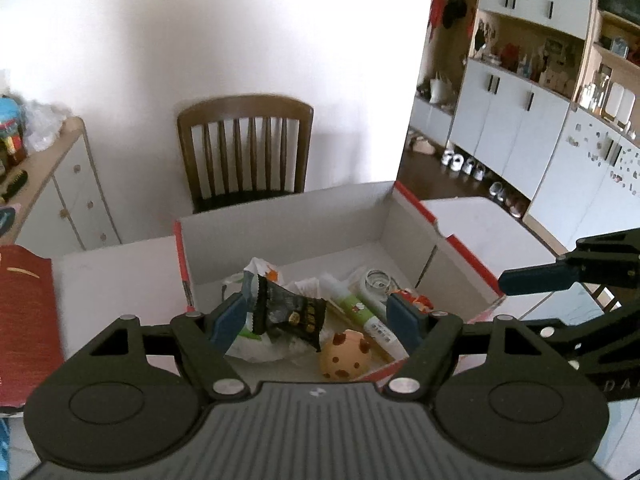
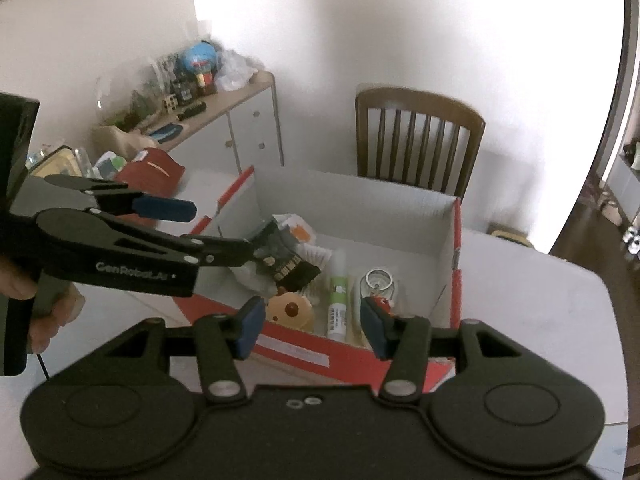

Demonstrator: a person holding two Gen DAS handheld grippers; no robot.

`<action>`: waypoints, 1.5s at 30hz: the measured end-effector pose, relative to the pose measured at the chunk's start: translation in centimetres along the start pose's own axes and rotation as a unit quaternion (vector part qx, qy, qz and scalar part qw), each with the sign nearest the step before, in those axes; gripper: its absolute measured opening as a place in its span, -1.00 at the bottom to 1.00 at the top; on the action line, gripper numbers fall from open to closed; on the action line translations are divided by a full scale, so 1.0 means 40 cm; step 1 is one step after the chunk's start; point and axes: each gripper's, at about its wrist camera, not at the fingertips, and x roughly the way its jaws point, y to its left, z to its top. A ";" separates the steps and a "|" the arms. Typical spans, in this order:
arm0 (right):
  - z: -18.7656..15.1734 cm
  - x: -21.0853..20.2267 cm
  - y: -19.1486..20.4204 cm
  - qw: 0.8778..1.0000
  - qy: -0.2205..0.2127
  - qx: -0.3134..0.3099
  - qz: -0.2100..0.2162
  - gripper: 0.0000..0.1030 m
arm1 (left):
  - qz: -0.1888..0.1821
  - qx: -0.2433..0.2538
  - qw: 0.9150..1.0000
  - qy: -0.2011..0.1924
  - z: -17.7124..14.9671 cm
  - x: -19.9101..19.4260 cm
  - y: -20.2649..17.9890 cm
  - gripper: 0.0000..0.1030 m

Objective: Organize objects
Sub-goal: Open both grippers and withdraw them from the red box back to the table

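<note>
A red and white cardboard box [image 1: 288, 232] stands open on the white table [image 1: 116, 276]. Inside lie a black snack packet [image 1: 292, 312] on a white plastic bag [image 1: 264, 344], a cookie-shaped toy [image 1: 346, 354], a green and white tube [image 1: 362, 312], a small glass jar [image 1: 376, 282] and a red toy [image 1: 418, 300]. My left gripper [image 1: 316, 316] hangs open over the box, the packet close by its left pad but not pinched. My right gripper [image 2: 314, 328] is open and empty above the box's near wall [image 2: 304, 354]. Its blue finger [image 1: 532, 280] shows at the right of the left wrist view.
A wooden chair [image 1: 244, 148] stands behind the table. A white sideboard [image 2: 240, 120] with clutter lines the left wall, and a red bag [image 1: 24, 320] lies at the table's left. Cabinets and shelves [image 1: 520, 120] with shoes below stand to the right. A hand [image 2: 48, 312] holds the left gripper's handle.
</note>
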 end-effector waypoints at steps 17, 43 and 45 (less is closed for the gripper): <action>-0.110 -0.145 0.020 0.999 -0.034 0.015 0.010 0.26 | -0.018 0.016 0.999 -0.038 -0.096 -0.180 -0.117 0.57; -0.373 -0.081 0.053 0.999 0.036 -0.017 -0.006 0.81 | -0.021 -0.038 0.999 0.025 -0.337 -0.076 -0.135 0.99; -0.385 -0.066 0.056 0.999 0.042 -0.018 -0.007 0.81 | -0.022 -0.034 0.998 0.037 -0.356 -0.049 -0.134 0.99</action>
